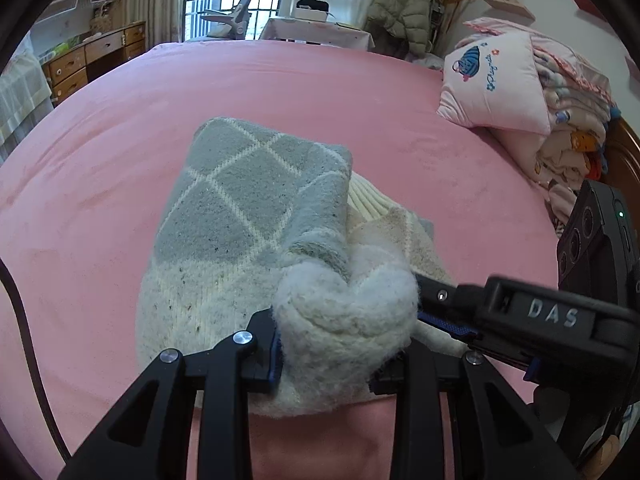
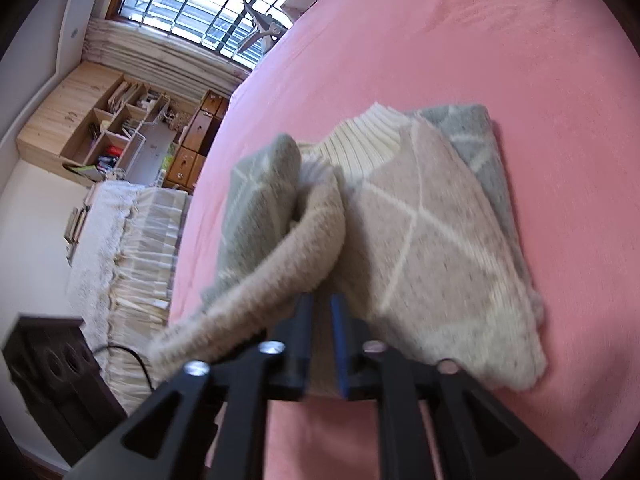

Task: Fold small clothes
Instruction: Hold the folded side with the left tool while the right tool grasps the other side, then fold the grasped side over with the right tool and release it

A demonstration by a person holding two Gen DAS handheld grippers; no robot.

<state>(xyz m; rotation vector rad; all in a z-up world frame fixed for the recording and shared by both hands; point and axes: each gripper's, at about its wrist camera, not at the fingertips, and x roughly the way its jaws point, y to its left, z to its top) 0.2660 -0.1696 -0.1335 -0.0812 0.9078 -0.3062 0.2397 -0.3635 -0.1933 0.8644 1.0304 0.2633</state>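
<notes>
Grey-and-cream diamond-knit sweater [image 1: 248, 216], partly folded, on pink bed [image 1: 100, 128]. Left gripper [image 1: 340, 356] and right gripper [image 2: 320, 344], lettered "DAS": jaws of each pinching sweater's bunched cream hem.

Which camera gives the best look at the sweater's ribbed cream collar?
The right wrist view: the ribbed collar sits unobstructed at the far end of the sweater on the pink bed. In the left wrist view only a sliver of collar peeks from under the folded grey diamond-patterned part.

Both wrist views close, sharing sweater [image 1: 248, 216], bed [image 1: 280, 80]
</notes>
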